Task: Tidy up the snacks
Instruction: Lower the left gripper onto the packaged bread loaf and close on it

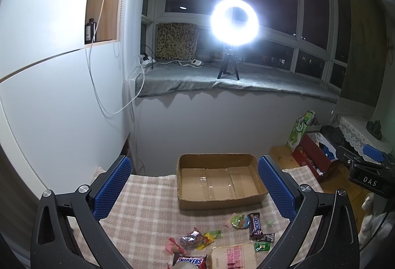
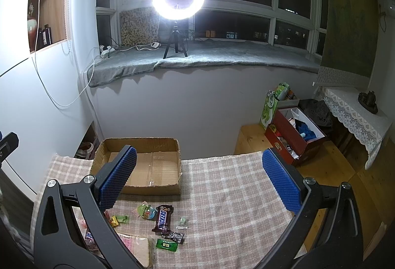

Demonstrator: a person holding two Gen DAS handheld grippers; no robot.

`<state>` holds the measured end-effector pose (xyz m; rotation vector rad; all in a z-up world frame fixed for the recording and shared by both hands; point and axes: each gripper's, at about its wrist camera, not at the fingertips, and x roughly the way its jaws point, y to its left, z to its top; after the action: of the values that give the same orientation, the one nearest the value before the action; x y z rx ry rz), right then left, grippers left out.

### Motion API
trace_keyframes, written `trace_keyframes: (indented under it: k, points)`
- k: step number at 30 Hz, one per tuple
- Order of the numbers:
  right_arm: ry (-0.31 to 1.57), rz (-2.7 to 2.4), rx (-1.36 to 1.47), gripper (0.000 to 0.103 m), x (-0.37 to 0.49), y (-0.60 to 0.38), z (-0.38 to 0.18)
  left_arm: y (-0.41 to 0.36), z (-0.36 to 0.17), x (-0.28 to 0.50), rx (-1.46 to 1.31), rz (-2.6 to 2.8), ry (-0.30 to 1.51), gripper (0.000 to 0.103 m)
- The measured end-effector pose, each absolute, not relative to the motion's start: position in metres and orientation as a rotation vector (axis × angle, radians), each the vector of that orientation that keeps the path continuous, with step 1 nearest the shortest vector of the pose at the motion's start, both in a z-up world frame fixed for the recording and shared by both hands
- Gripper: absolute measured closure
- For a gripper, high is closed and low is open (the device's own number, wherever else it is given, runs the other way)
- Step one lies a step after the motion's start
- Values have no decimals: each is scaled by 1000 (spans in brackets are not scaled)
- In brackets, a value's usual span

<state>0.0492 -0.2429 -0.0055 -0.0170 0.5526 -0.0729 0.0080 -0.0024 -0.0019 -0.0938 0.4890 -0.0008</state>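
On the checked-cloth counter, a shallow open cardboard box stands empty at the far edge, ready to receive the loose snack packets, among them a brown Snickers bar, scattered nearer. Left gripper and right gripper hover above, fingers spread wide, holding nothing, presumably poised for a first pick.

The frame edge crops what looks like a bread packet.

2 raised wrist views facing window, sharing cardboard box
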Motion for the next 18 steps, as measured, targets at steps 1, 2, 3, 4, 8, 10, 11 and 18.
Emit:
trace_keyframes:
  k: [1,2,3,4,8,10,11,18]
  points:
    - [552,-72,-16,0,50,-243,-5,-2,-2,8,-95,-1,490,1]
    - [555,-72,-17,0,49,-243,-6,-1,-3,8,-96,-1,494,1]
    - [558,-73,-18,0,46,-244,-11,0,-4,8,-98,-1,498,1]
    - [561,-73,-17,0,45,-245,-16,1,-4,9,-101,-2,504,1]
    - [594,-52,-8,0,42,-249,-31,5,-12,10,-105,-6,533,1]
    - [620,-38,-3,0,46,-250,-36,9,-19,12,-121,-10,556,1]
    - [641,-27,3,0,45,-252,-43,12,-24,13,-131,-14,574,1]
    - [766,58,49,0,49,-260,-75,22,-55,20,-205,-66,689,19]
